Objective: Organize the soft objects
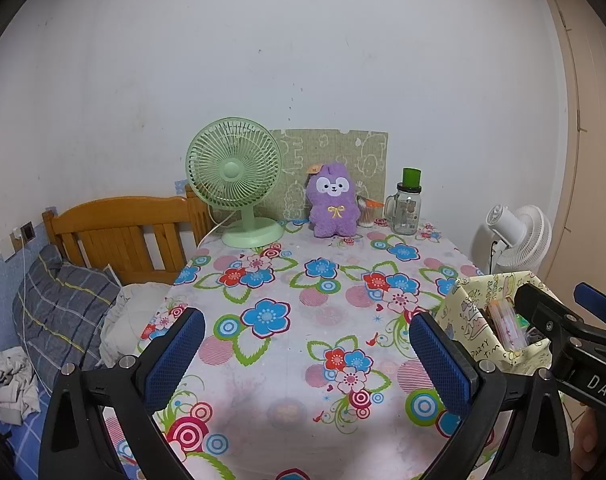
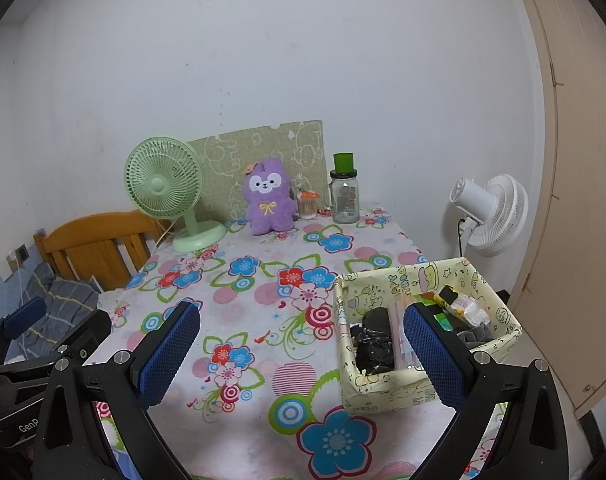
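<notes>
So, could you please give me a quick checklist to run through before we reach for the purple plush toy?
1. Left hand-held gripper open and holding nothing: ok.
2. Right hand-held gripper open and holding nothing: ok.
3. Purple plush toy upright at the far edge of the table, in plain sight: ok.
4. Clearance around the toy: not ok; green fan on one side, a small cup close on the other.
5. Open path across the tablecloth: ok.
6. Room in the yellow box: cannot tell; it already holds dark items.
</notes>
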`<state>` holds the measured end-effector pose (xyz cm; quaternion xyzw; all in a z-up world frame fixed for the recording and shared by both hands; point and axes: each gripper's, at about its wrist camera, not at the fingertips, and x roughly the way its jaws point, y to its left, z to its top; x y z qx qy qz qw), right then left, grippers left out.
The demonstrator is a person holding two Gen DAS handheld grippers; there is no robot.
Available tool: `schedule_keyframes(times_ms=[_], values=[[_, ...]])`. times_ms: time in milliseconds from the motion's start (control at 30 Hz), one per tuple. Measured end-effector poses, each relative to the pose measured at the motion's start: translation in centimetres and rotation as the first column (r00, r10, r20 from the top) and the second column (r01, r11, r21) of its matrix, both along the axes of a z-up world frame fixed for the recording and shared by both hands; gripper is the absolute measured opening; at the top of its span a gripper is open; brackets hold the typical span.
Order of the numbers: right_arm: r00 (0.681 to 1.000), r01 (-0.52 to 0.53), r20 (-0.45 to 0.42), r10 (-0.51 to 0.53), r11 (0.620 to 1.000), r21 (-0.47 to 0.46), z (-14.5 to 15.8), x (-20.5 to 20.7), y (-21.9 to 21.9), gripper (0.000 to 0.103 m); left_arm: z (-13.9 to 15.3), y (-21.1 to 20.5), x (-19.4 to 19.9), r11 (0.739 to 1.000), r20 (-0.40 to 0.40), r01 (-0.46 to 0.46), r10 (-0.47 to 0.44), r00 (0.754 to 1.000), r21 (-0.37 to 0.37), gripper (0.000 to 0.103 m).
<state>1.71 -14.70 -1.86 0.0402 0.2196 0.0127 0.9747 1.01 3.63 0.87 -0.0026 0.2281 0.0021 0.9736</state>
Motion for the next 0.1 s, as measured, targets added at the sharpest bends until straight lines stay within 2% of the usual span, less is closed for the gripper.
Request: schedule_keyframes(times_ms=[100], values=[[1.0, 0.0, -0.002, 0.0, 1.0, 0.0, -0.12, 0.04, -0.06, 0.103, -0.05, 0.0, 0.06, 1.0, -0.001, 0.0, 0.0, 1.0, 0.001, 0.103]])
